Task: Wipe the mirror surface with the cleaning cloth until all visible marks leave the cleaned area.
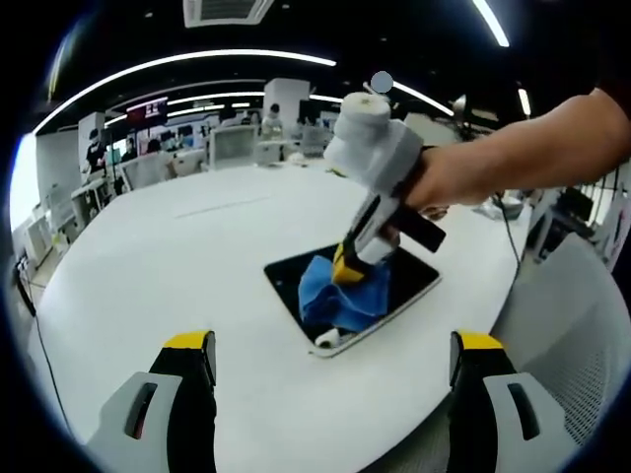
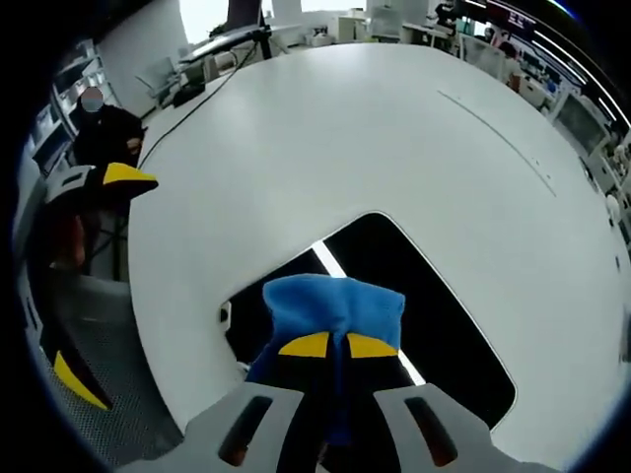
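Now the right gripper [image 2: 328, 346] is clamped on a bunched blue cloth [image 2: 330, 301], pressing it onto the dark, glossy mirror [image 2: 434, 305]. Meanwhile the left gripper [image 1: 333, 345] hangs apart over the white table [image 1: 177, 256].

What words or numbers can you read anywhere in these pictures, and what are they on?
None can be read.
The screen far back in the room shows red and white patches, too small and blurred to read.
The blue cloth, the mirror, the white table and the right tool carry no lettering that shows.
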